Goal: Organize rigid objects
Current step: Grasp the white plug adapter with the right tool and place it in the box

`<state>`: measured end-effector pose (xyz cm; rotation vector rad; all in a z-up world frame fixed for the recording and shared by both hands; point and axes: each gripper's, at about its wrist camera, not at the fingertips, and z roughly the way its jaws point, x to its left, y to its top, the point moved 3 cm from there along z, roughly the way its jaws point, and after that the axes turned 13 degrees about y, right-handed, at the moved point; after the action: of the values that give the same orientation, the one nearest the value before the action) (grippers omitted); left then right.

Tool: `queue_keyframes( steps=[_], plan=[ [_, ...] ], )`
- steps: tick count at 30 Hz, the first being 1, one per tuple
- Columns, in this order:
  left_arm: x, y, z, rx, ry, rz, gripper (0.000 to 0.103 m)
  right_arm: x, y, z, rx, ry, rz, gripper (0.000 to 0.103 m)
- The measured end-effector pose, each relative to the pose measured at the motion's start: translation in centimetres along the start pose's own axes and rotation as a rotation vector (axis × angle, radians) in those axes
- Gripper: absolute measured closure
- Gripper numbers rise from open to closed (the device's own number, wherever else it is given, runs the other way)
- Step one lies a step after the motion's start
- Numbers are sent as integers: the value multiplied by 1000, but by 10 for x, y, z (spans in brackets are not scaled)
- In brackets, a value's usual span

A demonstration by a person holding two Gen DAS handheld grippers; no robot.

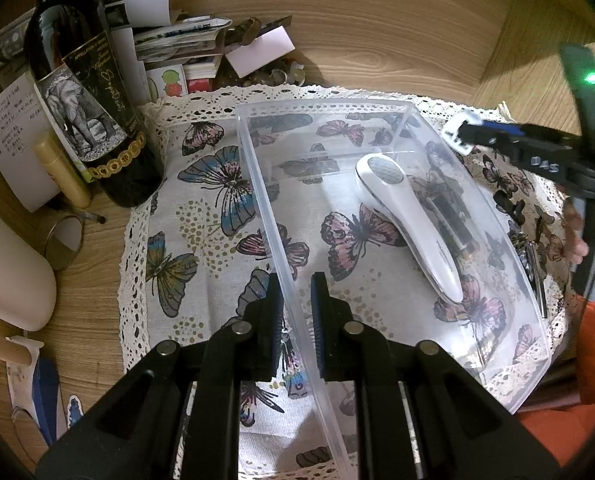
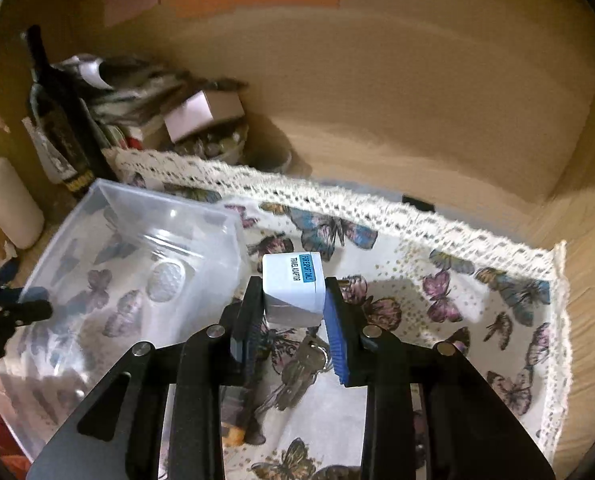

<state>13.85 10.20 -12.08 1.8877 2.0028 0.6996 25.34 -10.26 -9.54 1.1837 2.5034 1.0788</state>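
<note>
The clear plastic bin (image 1: pixel 377 200) rests on the butterfly-print cloth (image 1: pixel 201 240) that covers the desk (image 1: pixel 377 28). In the left wrist view its near-left wall runs from 6 o'clock up toward 12 o'clock. Inside the bin lies a white handheld device (image 1: pixel 413 224) with a mesh-patterned round head; the head points to the far end and the handle to the near right. A dark elongated item (image 1: pixel 453 216) lies just beside the device at its 3 o'clock side; its type cannot be told.

The left tool (image 1: pixel 297 312) straddles the bin's near-left wall, one finger outside and one inside. The jaws are narrowly parted; whether the pads press the wall cannot be told.

The right tool (image 2: pixel 293 320) is closed on a white travel adaptor (image 2: pixel 293 288), one pad on each side of the block. The adaptor is held above the cloth, outside the bin, just beside the bin's right wall. In the left wrist view this tool appears at 3 o'clock, past the bin's right rim.

Below the right tool a bunch of keys (image 2: pixel 301 364) lies on the cloth. At 10 o'clock in the left wrist view a dark wine bottle (image 1: pixel 81 92) stands on the desk, with a heap of papers and booklets (image 1: pixel 169 36) behind it.
</note>
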Motion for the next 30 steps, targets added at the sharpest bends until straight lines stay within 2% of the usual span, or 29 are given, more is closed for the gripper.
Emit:
queue_keyframes(
  steps=[7,13,19,30],
  plan=[
    [-1,0,0,-4,11,6,89,21,10,-29,-84,29,-37,76],
    [-1,0,0,-8,16,9,89,47,10,-37,-108,64,-75,76],
    [-1,-1,0,-11,14,8,89,72,8,-26,-69,121,-107,76],
    [-1,0,1,-13,8,7,89,101,-7,15,58,200,-144,76]
  ],
)
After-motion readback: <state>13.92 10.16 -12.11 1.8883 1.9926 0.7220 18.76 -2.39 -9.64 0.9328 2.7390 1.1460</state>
